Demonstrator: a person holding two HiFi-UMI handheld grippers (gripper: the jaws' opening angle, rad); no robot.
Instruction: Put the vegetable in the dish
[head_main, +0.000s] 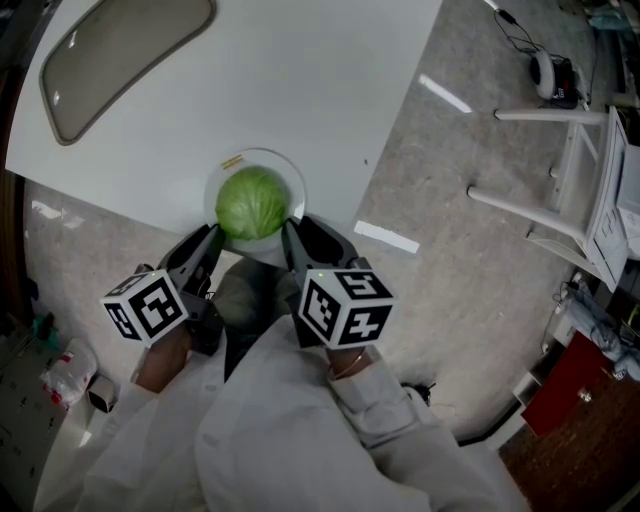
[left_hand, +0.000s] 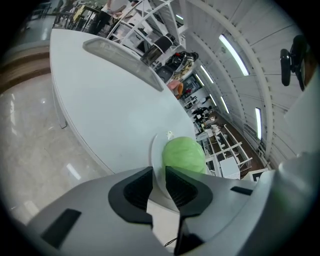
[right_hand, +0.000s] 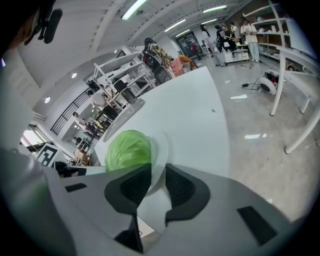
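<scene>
A round green cabbage (head_main: 251, 203) sits in a white dish (head_main: 291, 172) at the near edge of the white table (head_main: 300, 80). My left gripper (head_main: 212, 236) is at the dish's left near rim and my right gripper (head_main: 295, 232) at its right near rim. In the left gripper view the dish (left_hand: 156, 149) has its rim between the jaws of the left gripper (left_hand: 159, 172), both pads against it, and the cabbage (left_hand: 184, 154) is just beyond. In the right gripper view the dish (right_hand: 161, 145) has its rim inside the narrow gap of the right gripper (right_hand: 158, 172), not clearly pinched, with the cabbage (right_hand: 128, 149) to the left.
A long oval grey tray (head_main: 120, 50) lies at the table's far left. White frames and racks (head_main: 570, 180) stand on the speckled floor to the right, with a cable and a small device (head_main: 548, 72) behind. A bag (head_main: 68, 372) lies on the floor at lower left.
</scene>
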